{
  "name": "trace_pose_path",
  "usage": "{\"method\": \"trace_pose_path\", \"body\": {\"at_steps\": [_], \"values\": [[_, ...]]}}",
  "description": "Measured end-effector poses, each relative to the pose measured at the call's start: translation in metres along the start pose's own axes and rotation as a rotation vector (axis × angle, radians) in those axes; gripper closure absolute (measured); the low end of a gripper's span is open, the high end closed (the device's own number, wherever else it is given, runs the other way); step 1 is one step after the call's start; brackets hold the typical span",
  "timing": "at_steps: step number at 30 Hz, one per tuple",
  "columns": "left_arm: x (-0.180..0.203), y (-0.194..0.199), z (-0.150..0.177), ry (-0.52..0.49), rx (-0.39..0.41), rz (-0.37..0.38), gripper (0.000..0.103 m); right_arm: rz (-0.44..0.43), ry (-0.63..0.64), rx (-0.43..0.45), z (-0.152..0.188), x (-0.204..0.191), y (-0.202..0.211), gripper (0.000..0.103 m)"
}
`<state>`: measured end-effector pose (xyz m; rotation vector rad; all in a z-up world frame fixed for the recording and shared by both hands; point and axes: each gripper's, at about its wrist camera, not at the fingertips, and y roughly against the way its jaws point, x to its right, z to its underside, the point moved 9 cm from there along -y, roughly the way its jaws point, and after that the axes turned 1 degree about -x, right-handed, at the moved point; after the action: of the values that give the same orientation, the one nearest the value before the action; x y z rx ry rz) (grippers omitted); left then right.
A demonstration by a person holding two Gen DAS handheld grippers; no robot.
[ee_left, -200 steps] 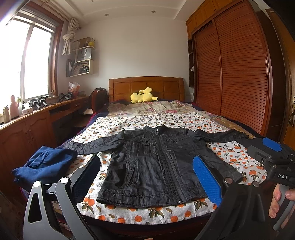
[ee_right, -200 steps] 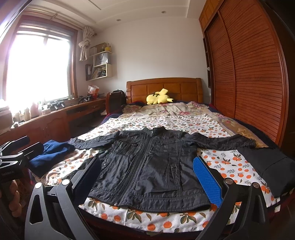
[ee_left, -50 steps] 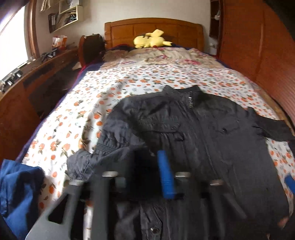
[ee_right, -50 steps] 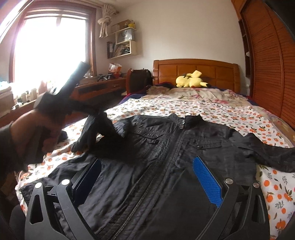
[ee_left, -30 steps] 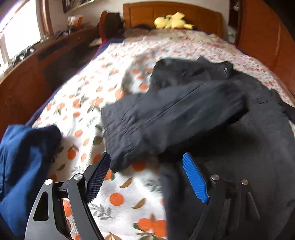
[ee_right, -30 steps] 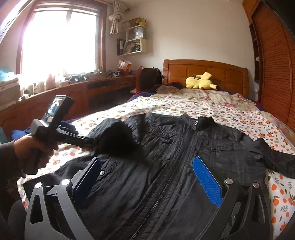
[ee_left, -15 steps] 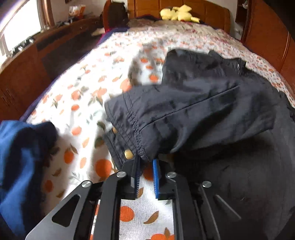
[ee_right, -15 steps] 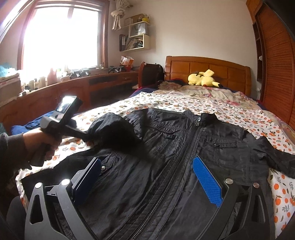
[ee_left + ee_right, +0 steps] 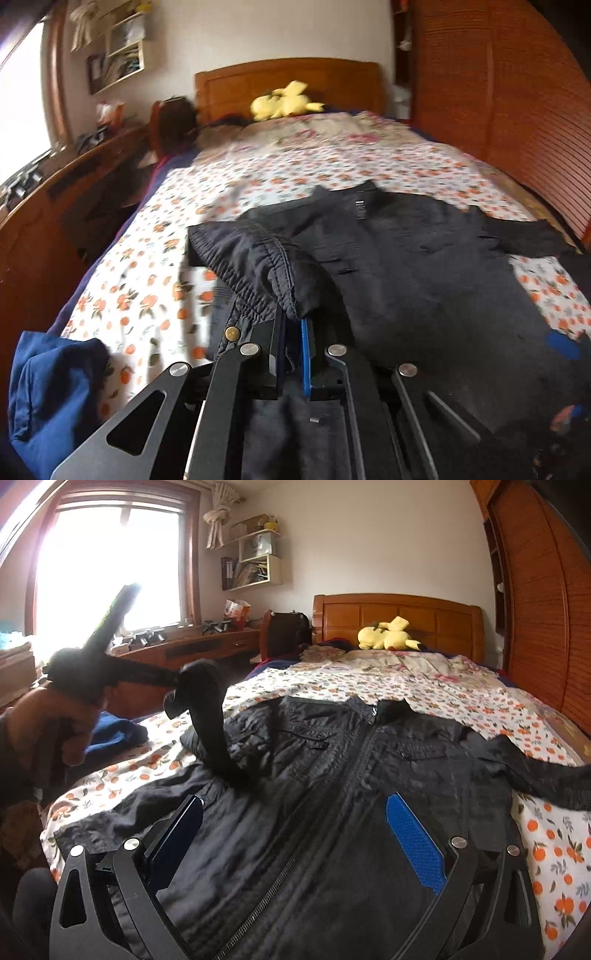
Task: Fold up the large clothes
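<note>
A black zip jacket [image 9: 354, 782] lies face up on the bed, also in the left wrist view [image 9: 424, 266]. My left gripper [image 9: 292, 332] is shut on the cuff of the jacket's left sleeve [image 9: 258, 266] and holds it raised above the jacket front. In the right wrist view the left gripper [image 9: 173, 681] holds that sleeve [image 9: 210, 723] up in an arc. My right gripper [image 9: 295, 834] is open and empty, low over the jacket's hem. The other sleeve [image 9: 535, 771] lies spread out to the right.
The bed has an orange-print sheet [image 9: 388, 686] and a wooden headboard [image 9: 399, 622] with a yellow plush toy [image 9: 386, 633]. A blue garment [image 9: 48, 398] lies at the bed's left corner. A wooden desk [image 9: 192, 646] runs along the left; wardrobe doors [image 9: 539, 602] stand on the right.
My left gripper has lifted the sleeve cuff higher and carried it over the jacket body. The right gripper has stayed open and almost still.
</note>
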<state>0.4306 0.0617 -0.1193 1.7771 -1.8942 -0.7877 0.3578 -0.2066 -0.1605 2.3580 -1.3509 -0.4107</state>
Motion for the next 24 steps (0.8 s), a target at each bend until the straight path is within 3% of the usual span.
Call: {"method": "trace_pose_path", "body": {"at_steps": [5,12,15,16,17,24], "values": [[0.039,0.016,0.023,-0.022,0.014,0.035,0.096,0.011,-0.012,-0.015,0.011,0.008,0.006,0.007],[0.046,0.015,0.058,-0.001,-0.001,0.028,0.09,0.025,-0.017,-0.028,0.019,0.012,0.016,0.007],[0.034,0.016,0.072,0.029,-0.006,0.015,0.058,0.024,-0.011,-0.04,0.02,0.009,0.014,0.007],[0.032,0.021,0.074,0.04,0.016,0.026,0.035,0.025,-0.005,-0.044,0.02,0.006,0.013,0.007],[0.03,0.028,0.075,0.047,0.039,0.032,0.022,0.024,-0.002,-0.046,0.02,0.003,0.013,0.007],[0.002,0.073,0.088,0.074,0.138,0.001,0.012,-0.011,0.05,-0.07,0.017,-0.028,-0.002,0.007]]}}
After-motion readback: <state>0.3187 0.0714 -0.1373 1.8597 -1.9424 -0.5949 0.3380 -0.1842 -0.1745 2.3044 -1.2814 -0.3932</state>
